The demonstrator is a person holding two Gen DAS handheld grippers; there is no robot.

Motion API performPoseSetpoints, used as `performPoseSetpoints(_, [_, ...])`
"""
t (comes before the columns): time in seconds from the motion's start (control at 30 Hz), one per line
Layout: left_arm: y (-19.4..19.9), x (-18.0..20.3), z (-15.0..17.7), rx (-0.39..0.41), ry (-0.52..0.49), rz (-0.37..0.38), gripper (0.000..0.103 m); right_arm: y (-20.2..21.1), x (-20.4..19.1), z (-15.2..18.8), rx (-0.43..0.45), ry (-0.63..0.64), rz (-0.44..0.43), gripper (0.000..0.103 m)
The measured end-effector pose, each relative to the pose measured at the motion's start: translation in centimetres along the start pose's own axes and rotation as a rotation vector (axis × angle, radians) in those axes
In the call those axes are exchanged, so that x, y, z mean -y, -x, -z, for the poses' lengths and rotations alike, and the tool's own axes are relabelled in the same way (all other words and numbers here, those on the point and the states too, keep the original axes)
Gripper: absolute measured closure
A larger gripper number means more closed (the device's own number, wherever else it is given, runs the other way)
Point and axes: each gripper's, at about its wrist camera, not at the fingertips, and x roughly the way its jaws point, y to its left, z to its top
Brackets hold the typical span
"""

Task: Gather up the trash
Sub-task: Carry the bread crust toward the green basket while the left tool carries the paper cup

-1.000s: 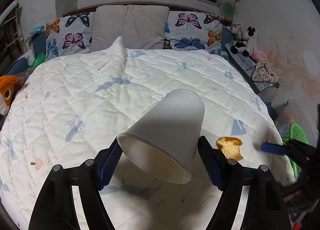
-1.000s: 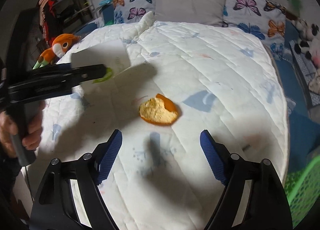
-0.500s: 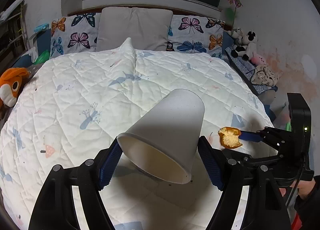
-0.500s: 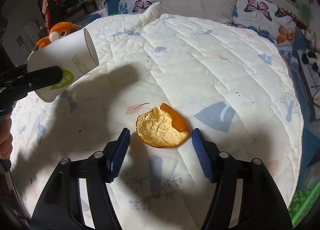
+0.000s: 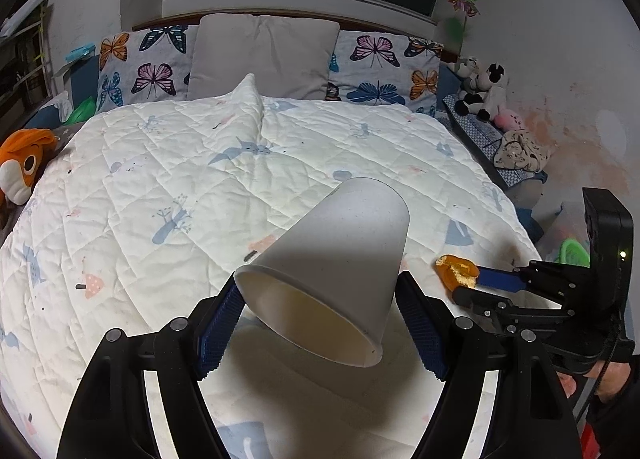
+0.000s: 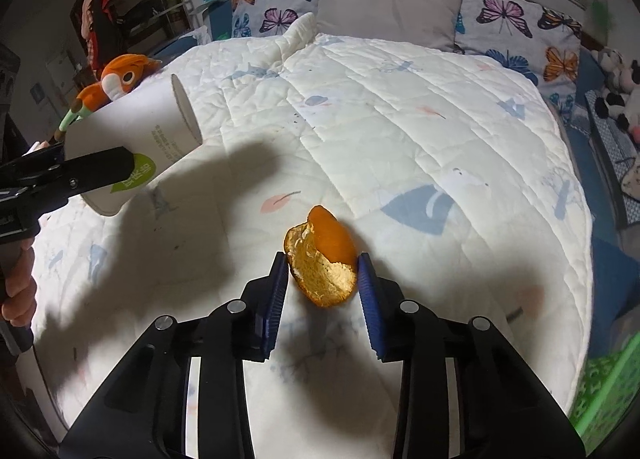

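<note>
So the right gripper (image 6: 323, 279) has its blue fingers (image 6: 276, 291) pinched onto a piece of orange peel (image 6: 324, 259), one pad on each side of it, pith side facing the camera and the orange skin curling up past the fingertips. The peel sits right at the fingertips, just over the white quilted bedspread (image 6: 400, 119); can't tell if its bottom edge is touching the quilt or not. Over on the other side, the left gripper (image 5: 320, 323) has its fingers (image 5: 218, 323) spread wide around a white paper cup (image 5: 332, 267), gripping it near the rim. The cup is tipped so the open mouth faces back toward the camera and the base points out beyond the fingertips, over the bed. From the left wrist view the peel shows up off to the right of the cup, near it but not touching, clamped at the tip of the right gripper. Butterfly pillows (image 5: 144, 63) sit well beyond the fingers at the headboard, and an orange plush toy (image 5: 24, 163) lies off the left edge of the bed.
</note>
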Motion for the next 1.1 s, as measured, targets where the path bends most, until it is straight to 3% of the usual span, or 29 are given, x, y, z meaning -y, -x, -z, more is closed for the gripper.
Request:
performPoseSetpoints(0.43, [2.2,4.8,1.4,0.013,-0.055,0.066,0.03,6.6,0.7,4.9,0.058,-0.082,0.018,0.068])
performPoseSetpoints(1.1, [2.3,17.5,3.0,-0.018,-0.215,0.216,0.029,15.2,6.0,12.2,0.13,-0.25,0.137,0.068])
